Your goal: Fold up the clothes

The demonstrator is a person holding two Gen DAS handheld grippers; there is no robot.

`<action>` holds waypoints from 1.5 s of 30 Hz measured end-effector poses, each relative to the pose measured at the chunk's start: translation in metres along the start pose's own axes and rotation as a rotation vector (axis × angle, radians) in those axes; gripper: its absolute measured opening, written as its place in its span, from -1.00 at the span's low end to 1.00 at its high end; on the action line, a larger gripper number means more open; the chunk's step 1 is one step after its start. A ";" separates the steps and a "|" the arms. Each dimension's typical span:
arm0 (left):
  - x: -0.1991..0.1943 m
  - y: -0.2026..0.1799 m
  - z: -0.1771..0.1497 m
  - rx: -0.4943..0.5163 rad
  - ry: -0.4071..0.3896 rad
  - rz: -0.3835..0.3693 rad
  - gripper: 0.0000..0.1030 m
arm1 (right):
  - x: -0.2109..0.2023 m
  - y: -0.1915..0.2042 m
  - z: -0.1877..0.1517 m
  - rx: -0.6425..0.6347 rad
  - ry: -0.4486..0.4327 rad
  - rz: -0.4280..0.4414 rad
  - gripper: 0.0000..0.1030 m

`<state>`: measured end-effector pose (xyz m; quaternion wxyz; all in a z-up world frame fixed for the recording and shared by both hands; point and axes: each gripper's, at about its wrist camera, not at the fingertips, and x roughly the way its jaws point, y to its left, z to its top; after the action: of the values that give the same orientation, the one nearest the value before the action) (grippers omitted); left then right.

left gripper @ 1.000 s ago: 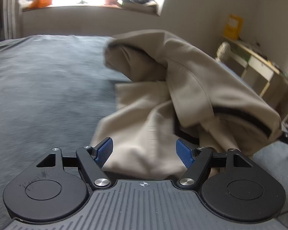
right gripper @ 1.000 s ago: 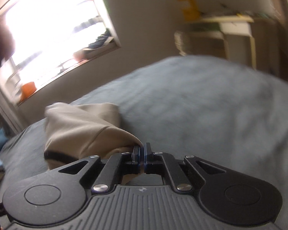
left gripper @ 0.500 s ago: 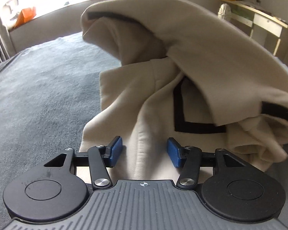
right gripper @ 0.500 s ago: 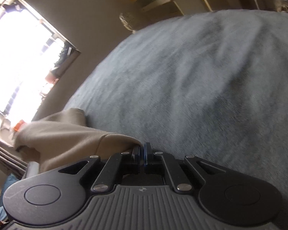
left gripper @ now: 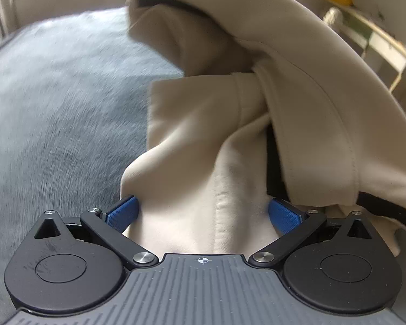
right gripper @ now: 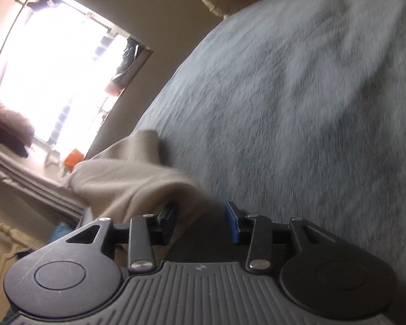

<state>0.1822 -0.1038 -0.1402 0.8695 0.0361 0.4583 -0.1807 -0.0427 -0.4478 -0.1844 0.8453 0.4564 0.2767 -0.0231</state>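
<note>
Left wrist view, from its left edge: a grey bed cover (left gripper: 56, 103) fills the near side, with striped curtain folds and an orange thing on the windowsill at the top corner. Toward the middle lies the beige garment (left gripper: 203, 124), heaped on the bed, one dark-trimmed layer arching over the rest and a dark band showing at its lower right. The left gripper (left gripper: 203, 212) is opening, its blue pads (left gripper: 121, 212) spread wide to either side of a fold of the garment; the cloth sits between them and looks to brush both, unpinched. At far right stands a pale shelf unit (left gripper: 379, 46) with a yellow box on top; any print on it is too blurred to read. Right wrist view, again from the left: a bright window (right gripper: 54, 67), grey curtains below it, an orange object (right gripper: 73, 158) on the sill. The same garment (right gripper: 127, 178) trails down to the right gripper (right gripper: 201, 218), whose jaws are opening; cloth lies against the left pad and clear of the right one. Grey bed cover (right gripper: 297, 108) fills the right side. No writing is legible anywhere.
</note>
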 end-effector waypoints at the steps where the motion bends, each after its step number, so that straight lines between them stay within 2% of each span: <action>1: -0.001 -0.005 -0.003 0.018 -0.008 0.010 0.99 | -0.003 0.000 -0.004 -0.003 0.017 0.011 -0.18; 3: -0.003 -0.010 -0.008 0.036 -0.021 0.020 0.90 | -0.005 0.003 -0.013 0.000 0.060 0.049 -0.14; 5: -0.007 -0.017 -0.010 0.062 -0.032 0.012 0.61 | 0.001 0.009 -0.020 -0.002 0.109 0.085 -0.09; 7: -0.010 -0.024 -0.012 0.088 -0.043 0.004 0.39 | 0.008 0.017 -0.027 -0.013 0.142 0.106 0.11; 9: -0.014 -0.029 -0.015 0.124 -0.046 0.001 0.28 | 0.022 0.028 -0.027 -0.037 0.133 0.112 0.40; 11: -0.022 -0.030 -0.021 0.129 -0.049 -0.008 0.13 | 0.038 0.038 -0.024 -0.053 0.120 0.117 0.57; 12: -0.024 -0.028 -0.022 0.123 -0.049 -0.020 0.10 | 0.047 0.044 -0.021 -0.060 0.113 0.121 0.71; 15: -0.028 -0.024 -0.021 0.101 -0.049 -0.075 0.02 | 0.079 0.063 -0.014 -0.080 0.095 0.116 0.90; 18: -0.032 -0.021 -0.025 0.097 -0.057 -0.130 0.02 | 0.114 0.082 -0.008 -0.082 0.096 0.092 0.89; 20: -0.035 -0.017 -0.029 0.093 -0.067 -0.165 0.02 | 0.135 0.093 -0.006 -0.065 0.115 0.098 0.66; 23: -0.037 -0.005 -0.034 0.038 -0.079 -0.241 0.02 | 0.158 0.108 -0.012 -0.056 0.155 0.084 0.51; 27: -0.049 0.003 -0.038 -0.026 -0.078 -0.366 0.02 | 0.168 0.132 -0.026 -0.047 0.247 0.085 0.11; 33: -0.063 0.014 -0.051 -0.078 -0.083 -0.474 0.01 | 0.155 0.156 -0.034 -0.061 0.370 0.107 -0.03; 38: -0.094 0.007 -0.072 -0.016 -0.094 -0.508 0.03 | 0.132 0.164 -0.048 -0.080 0.443 0.153 -0.05; 43: -0.136 -0.014 -0.107 0.042 -0.040 -0.550 0.05 | 0.088 0.172 -0.068 -0.178 0.552 0.204 -0.05; 45: -0.154 -0.025 -0.125 0.061 -0.015 -0.601 0.05 | 0.062 0.170 -0.074 -0.208 0.602 0.229 -0.05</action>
<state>-0.0037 -0.0549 -0.0849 0.7789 -0.0763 0.4362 -0.4441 0.0264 -0.2776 -0.1177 0.7648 0.3821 0.4617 0.2363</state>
